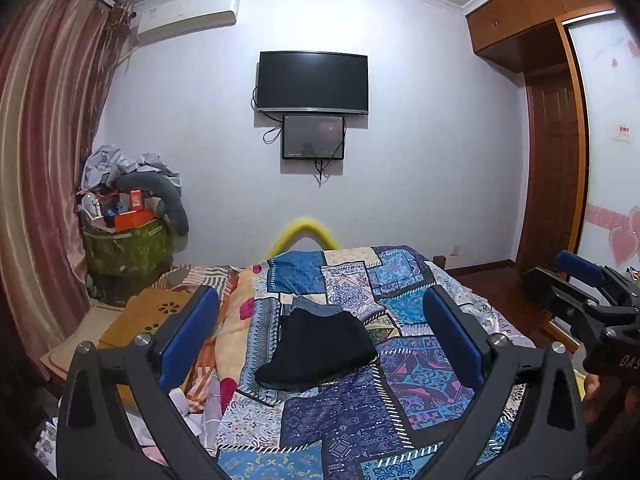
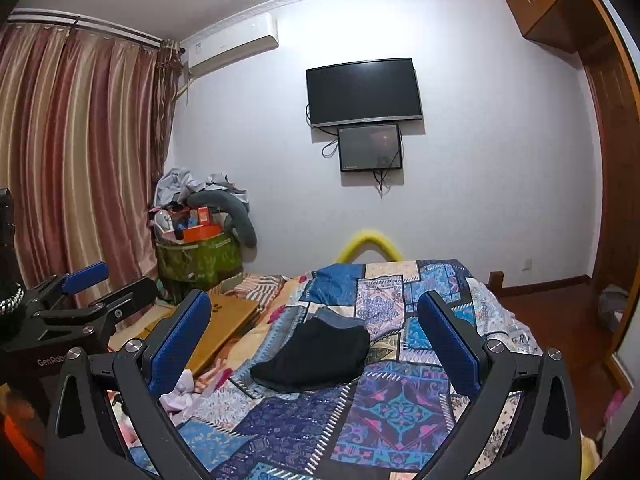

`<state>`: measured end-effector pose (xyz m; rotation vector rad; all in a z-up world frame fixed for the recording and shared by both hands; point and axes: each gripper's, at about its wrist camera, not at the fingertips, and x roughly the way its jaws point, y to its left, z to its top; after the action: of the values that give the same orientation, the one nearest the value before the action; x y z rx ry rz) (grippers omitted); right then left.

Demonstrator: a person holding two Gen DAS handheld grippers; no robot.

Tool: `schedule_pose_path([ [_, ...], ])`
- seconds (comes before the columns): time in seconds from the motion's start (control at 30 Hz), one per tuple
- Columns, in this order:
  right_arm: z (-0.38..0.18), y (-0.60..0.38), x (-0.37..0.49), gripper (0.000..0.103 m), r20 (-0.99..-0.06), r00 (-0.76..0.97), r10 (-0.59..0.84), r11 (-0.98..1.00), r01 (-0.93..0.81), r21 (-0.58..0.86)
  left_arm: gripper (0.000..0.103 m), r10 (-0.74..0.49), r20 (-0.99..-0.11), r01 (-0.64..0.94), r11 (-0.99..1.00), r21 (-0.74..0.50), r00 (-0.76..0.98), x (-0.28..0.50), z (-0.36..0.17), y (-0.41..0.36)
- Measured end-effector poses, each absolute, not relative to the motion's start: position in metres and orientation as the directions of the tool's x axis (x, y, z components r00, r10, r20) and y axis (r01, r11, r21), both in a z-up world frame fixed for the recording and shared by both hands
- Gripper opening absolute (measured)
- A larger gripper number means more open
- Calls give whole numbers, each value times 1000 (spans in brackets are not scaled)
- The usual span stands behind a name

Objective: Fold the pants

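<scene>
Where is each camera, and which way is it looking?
Left wrist: on the left gripper, looking along its open jaws over the bed to the TV; the right gripper shows at the right edge.
Right wrist: on the right gripper, same way; the left gripper shows at the left.
Both share the folded black pants.

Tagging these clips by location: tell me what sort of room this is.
A bedroom in a home, most likely: a bed under a patchwork quilt, a wall-mounted TV facing it, and a built-in wooden wardrobe.
</scene>
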<state>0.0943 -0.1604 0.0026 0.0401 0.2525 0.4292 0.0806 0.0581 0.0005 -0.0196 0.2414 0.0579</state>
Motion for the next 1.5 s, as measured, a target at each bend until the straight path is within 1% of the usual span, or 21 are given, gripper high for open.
schedule_pose_path([
  [1.5,12,-167,86,103,-229,882,412,911,-403,85,103,36,-228,-42,999,-23,973,82,4,54],
])
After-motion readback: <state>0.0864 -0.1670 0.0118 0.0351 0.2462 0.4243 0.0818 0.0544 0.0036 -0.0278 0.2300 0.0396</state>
